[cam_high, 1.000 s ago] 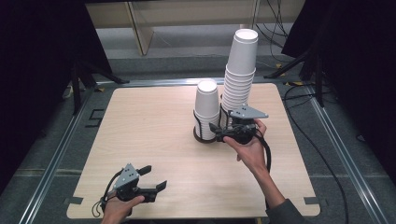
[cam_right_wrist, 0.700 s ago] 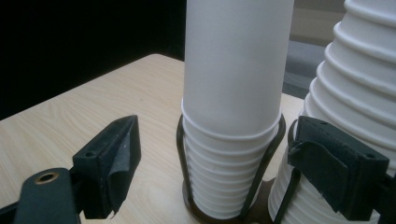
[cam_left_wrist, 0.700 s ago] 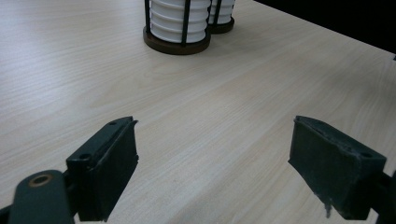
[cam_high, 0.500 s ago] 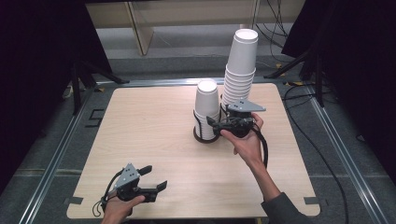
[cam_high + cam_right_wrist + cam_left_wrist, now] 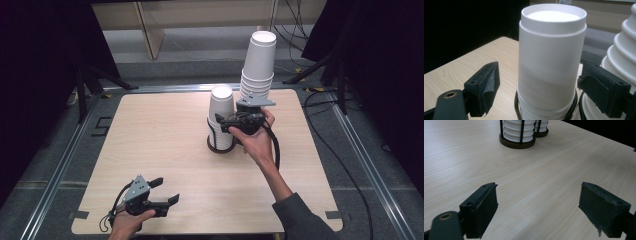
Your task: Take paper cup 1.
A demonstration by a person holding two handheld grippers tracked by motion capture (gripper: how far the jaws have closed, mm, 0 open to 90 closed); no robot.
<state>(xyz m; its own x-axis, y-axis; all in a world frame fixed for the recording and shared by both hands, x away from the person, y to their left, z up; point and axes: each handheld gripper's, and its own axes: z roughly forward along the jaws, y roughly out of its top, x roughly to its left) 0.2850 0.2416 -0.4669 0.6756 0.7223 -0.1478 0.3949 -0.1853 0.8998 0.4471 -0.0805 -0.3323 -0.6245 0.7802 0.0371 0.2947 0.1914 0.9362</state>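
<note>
Two stacks of white paper cups stand in black wire holders on the wooden table [image 5: 150, 135]. The short stack [image 5: 221, 117] is on the left and the tall stack [image 5: 259, 65] right behind it. My right gripper [image 5: 221, 123] is held level at the short stack, open. In the right gripper view its jaws [image 5: 541, 87] sit either side of the top cup [image 5: 551, 57], with a gap on the left. The tall stack [image 5: 621, 57] shows at the right edge. My left gripper [image 5: 167, 191] rests near the table's front left, open with nothing between its jaws [image 5: 539, 205].
In the left gripper view the short stack's holder base [image 5: 517, 135] and the tall stack's base [image 5: 541, 128] stand far ahead over bare wood. A black cable [image 5: 274, 145] trails from the right gripper. Dark stands and cables lie on the floor behind the table.
My right gripper has risen from near the holder's base up along the short stack, and a little to the left. The left gripper has stayed put.
</note>
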